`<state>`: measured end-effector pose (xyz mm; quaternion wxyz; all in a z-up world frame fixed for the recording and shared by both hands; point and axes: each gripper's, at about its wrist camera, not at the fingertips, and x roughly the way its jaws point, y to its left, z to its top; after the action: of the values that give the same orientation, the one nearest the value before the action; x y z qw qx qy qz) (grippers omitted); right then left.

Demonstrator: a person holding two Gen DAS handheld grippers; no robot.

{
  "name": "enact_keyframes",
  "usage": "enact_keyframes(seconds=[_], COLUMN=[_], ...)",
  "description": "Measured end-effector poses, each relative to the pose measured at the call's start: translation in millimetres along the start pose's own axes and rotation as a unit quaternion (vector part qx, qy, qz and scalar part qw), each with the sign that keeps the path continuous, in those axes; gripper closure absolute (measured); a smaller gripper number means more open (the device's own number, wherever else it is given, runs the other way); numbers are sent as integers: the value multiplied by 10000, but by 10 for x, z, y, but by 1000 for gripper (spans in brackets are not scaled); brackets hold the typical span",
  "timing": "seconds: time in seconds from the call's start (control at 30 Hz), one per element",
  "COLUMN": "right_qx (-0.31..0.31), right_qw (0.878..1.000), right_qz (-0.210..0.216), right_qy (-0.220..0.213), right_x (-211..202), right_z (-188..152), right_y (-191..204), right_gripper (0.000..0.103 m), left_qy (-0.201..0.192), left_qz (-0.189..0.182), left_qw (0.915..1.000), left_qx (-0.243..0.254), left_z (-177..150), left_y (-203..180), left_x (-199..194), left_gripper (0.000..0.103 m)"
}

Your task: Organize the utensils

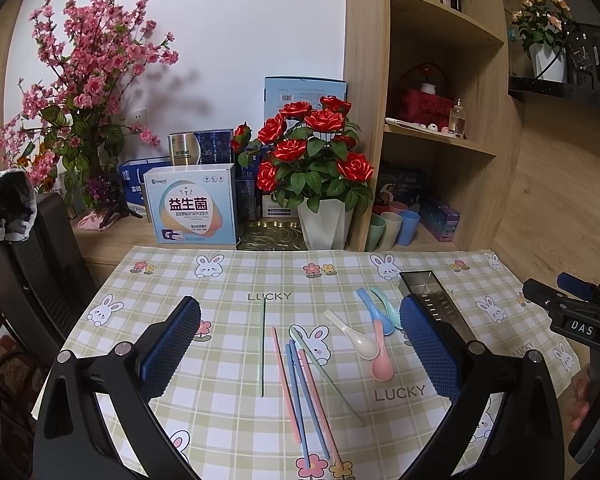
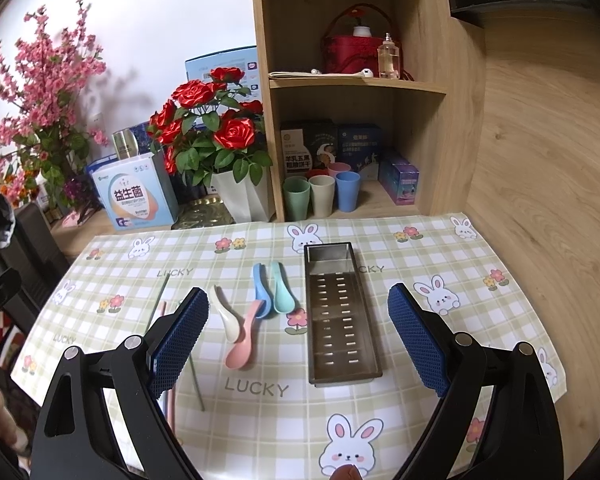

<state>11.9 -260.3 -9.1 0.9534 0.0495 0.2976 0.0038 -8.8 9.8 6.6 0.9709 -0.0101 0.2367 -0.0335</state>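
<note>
1. Hovering above the checked table mat (image 1: 228, 420), the left gripper (image 1: 300, 344) has its blue pads spread wide with nothing between them.
2. Leftmost on the mat: a thin dark green chopstick (image 1: 263, 348), lying alone, pointing away from the camera.
3. Just right of it: a loose bunch of chopsticks, pink (image 1: 286, 384), blue (image 1: 307, 396) and a pale green one (image 1: 327, 376) that crosses the others at a slant. Several touch or overlap.
4. Next right: four spoons in a cluster. White spoon (image 2: 224, 312) leftmost; pink spoon (image 2: 242, 342) touching its bowl; blue spoon (image 2: 262, 290) and mint spoon (image 2: 280, 290) side by side behind, blue bowl resting on the pink handle.
5. Right of the spoons, apart from them: a metal tray (image 2: 341, 316) with slotted floor, long axis pointing away. Nothing lies in it; a small divided section sits at the far end.
6. Right gripper (image 2: 298, 340) hangs over the mat between spoons and tray, fingers wide apart, empty. A hand (image 1: 595, 396) grips its handle in the left view.
7. Behind the mat: red roses (image 1: 311, 148) in a white pot, boxes, shelf with cups (image 2: 321, 194).
</note>
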Motion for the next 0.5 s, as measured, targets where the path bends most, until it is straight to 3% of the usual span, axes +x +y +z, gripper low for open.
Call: enact_keyframes(seconds=[0.5], right_qx=[-3], right_qw=[10000], right_qz=[-10], right_qy=[61], right_x=[3], right_z=[32], right_y=[-19], right_gripper=[15], left_qy=[14], left_qz=[-18], left_qw=[10000], left_qx=[-17], left_z=[42], left_y=[-9], left_x=[19], left_gripper=[5])
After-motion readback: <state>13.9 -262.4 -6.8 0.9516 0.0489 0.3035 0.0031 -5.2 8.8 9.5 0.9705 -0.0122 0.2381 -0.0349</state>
